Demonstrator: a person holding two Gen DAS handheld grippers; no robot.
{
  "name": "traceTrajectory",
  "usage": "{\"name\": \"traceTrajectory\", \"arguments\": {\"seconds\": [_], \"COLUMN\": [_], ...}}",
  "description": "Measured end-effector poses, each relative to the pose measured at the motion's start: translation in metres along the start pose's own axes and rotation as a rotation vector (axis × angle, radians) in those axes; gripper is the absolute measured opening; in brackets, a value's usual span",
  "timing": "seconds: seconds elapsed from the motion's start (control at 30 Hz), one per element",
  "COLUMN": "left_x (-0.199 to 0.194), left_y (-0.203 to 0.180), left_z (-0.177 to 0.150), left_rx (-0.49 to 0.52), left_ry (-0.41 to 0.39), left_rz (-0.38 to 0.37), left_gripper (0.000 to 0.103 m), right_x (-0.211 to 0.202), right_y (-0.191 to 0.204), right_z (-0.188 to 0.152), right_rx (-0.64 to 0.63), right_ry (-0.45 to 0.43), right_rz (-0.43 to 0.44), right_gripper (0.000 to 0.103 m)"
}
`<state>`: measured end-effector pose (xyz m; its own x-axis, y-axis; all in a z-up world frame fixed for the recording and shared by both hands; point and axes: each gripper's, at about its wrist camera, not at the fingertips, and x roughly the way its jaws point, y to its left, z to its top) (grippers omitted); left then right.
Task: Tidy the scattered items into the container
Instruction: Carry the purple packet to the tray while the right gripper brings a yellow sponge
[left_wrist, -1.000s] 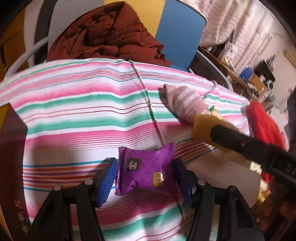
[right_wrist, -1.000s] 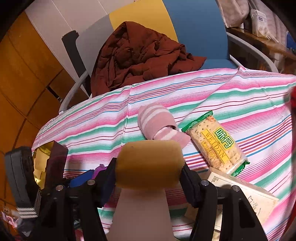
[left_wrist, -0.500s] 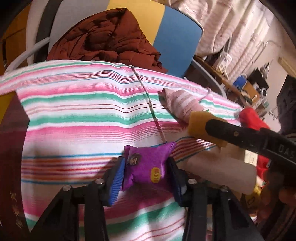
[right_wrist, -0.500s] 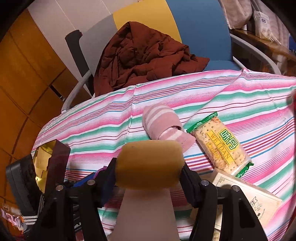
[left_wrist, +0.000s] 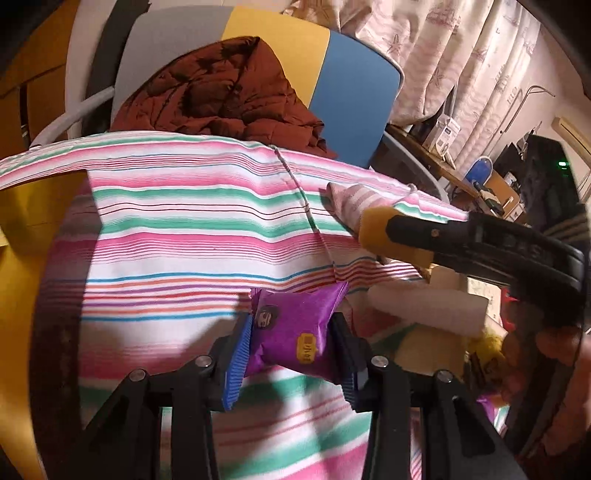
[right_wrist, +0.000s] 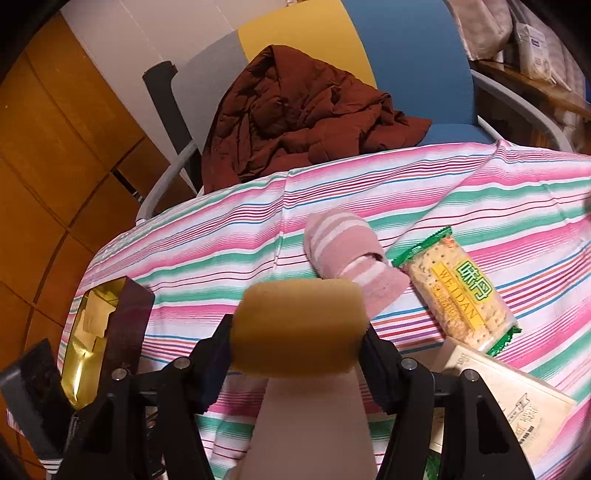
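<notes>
A purple snack packet (left_wrist: 295, 328) sits squeezed between the blue pads (left_wrist: 238, 365) of my left gripper (left_wrist: 291, 343). Its jaws are still closing and the pads press on both sides of the packet. My right gripper (right_wrist: 299, 332) is shut on a yellow sponge (right_wrist: 299, 325) with a pale handle, held just above the striped cloth. The same sponge (left_wrist: 373, 229) shows at the right of the left wrist view. The container, a dark box with gold lining (right_wrist: 92, 332), lies open at the table's left edge.
On the striped tablecloth (right_wrist: 221, 258) lie a pink striped sock (right_wrist: 347, 254), a green-edged cracker pack (right_wrist: 458, 291) and a white printed box (right_wrist: 517, 398). Behind the table stands a chair with a brown jacket (right_wrist: 306, 110). A cluttered shelf (left_wrist: 480, 184) is at the far right.
The left jaws closed in from wide apart onto the purple packet, and the gripper shifted with it; more of the gold box shows at the left. The right gripper and sponge stayed put.
</notes>
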<state>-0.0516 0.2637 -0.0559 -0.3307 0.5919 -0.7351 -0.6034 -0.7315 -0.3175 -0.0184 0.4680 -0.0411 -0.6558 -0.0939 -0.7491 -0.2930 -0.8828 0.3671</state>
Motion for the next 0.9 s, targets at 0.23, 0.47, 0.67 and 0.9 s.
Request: {"name": "traceTrajectory", "arguments": {"seconds": [0.23,0.47,0.67,0.9], "left_x": [-0.026,-0.066,-0.1,-0.132], "left_y": [0.002,0.002,0.011,0.049], "left_z": [-0.017,-0.035,-0.039,-0.04], "left_rx": [0.005,0.001,0.014,-0.055], "left_ry": [-0.032,-0.085,-0.148,-0.207], "left_rz": [-0.011,-0.049,-0.037,0.02], "left_gripper": [0.042,0.042,0.042,0.042], "right_x": [0.003,0.0,-0.002,-0.006], "right_y": [0.012,0.024,0.027,0.039], "right_z": [-0.005,-0.008,-0.01,-0.014], "right_rx": [-0.054,-0.113,-0.128,-0.191], "right_ry": [0.002,-0.015,-0.029,-0.059], "right_rz": [0.006,0.024,0.041,0.039], "right_gripper": [0.063,0.063,0.063,0.063]}}
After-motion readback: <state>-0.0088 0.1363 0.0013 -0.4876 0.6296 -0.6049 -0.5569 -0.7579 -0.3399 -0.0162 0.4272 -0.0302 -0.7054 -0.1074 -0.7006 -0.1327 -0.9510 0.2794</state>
